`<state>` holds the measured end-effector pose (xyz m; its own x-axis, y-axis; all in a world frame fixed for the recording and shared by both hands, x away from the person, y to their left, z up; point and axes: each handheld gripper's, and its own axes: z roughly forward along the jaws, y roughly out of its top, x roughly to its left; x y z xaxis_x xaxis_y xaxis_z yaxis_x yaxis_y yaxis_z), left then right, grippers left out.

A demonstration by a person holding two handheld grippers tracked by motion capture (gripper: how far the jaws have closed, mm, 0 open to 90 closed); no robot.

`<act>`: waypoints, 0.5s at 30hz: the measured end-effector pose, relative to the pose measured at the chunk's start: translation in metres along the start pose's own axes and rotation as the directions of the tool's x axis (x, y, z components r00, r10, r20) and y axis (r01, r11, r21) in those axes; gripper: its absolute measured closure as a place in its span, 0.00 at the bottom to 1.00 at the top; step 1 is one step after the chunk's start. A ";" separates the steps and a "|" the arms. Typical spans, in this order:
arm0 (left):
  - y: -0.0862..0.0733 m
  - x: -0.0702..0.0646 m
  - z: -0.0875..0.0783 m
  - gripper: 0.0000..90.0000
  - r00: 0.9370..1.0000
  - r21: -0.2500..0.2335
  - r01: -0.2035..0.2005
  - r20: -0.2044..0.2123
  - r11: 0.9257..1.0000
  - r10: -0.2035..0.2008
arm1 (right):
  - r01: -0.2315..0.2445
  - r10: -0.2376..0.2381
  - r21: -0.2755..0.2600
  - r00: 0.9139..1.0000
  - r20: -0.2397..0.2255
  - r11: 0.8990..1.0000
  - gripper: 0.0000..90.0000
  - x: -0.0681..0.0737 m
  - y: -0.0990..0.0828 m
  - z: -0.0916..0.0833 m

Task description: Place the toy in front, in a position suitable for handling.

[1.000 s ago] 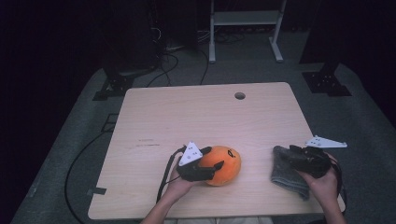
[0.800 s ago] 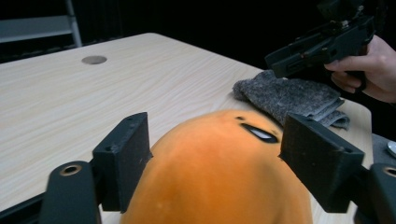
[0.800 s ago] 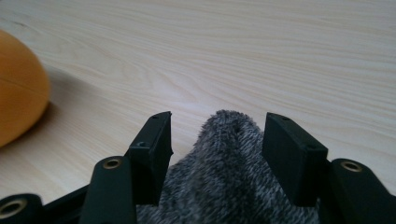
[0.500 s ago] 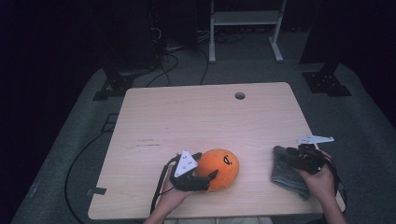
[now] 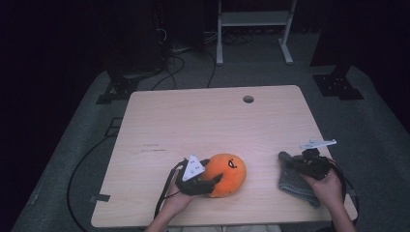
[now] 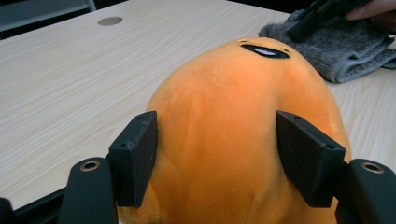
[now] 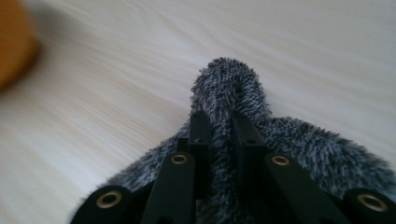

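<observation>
Pale wood table [image 5: 193, 121]: L hand-held gripper [image 5: 205, 181] closing on round orange plush [image 5: 227, 174]; R hand-held gripper [image 7: 219, 121] pinching fuzzy grey cloth [image 7: 233, 88].

Orange plush toy [image 6: 243, 121]: soft short-pile fabric, matt, smooth and even, with a stitched black mark near its top.
Grey cloth [image 7: 233, 93]: fuzzy knitted fabric, shaggy and rough, flecked dark and light grey.
Desk [image 5: 203, 121]: pale wood-grain top, smooth, faint sheen.
Left tool [image 6: 217, 154]: matt black plastic pads, brass-coloured rivets in the arms.
Right tool [image 7: 219, 135]: same matt black plastic, brass-coloured rivets.
Floor [image 5: 372, 121]: grey carpet, dull and coarse.
</observation>
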<state>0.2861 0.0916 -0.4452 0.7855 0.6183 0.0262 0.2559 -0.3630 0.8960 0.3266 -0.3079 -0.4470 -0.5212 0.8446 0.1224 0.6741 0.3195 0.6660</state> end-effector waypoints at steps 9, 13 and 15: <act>0.000 0.014 0.010 0.36 0.997 -0.003 0.072 0.012 0.997 -0.072 | 0.216 -0.277 -0.259 0.933 -0.228 0.941 0.88 0.095 0.030 -0.019; 0.000 0.015 0.012 0.36 0.996 -0.003 0.090 0.018 0.996 -0.090 | 0.314 -0.377 -0.262 0.894 -0.243 0.913 0.87 0.136 0.032 -0.003; 0.000 0.016 0.011 0.37 0.996 0.001 0.087 0.020 0.996 -0.087 | 0.380 -0.421 -0.241 0.895 -0.149 0.893 0.86 0.144 0.031 0.004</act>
<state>0.3048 0.0936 -0.4501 0.7712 0.6337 -0.0604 0.3234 -0.3083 0.8946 0.2747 -0.1742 -0.4118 -0.8284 0.5567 -0.0612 0.2775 0.5028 0.8186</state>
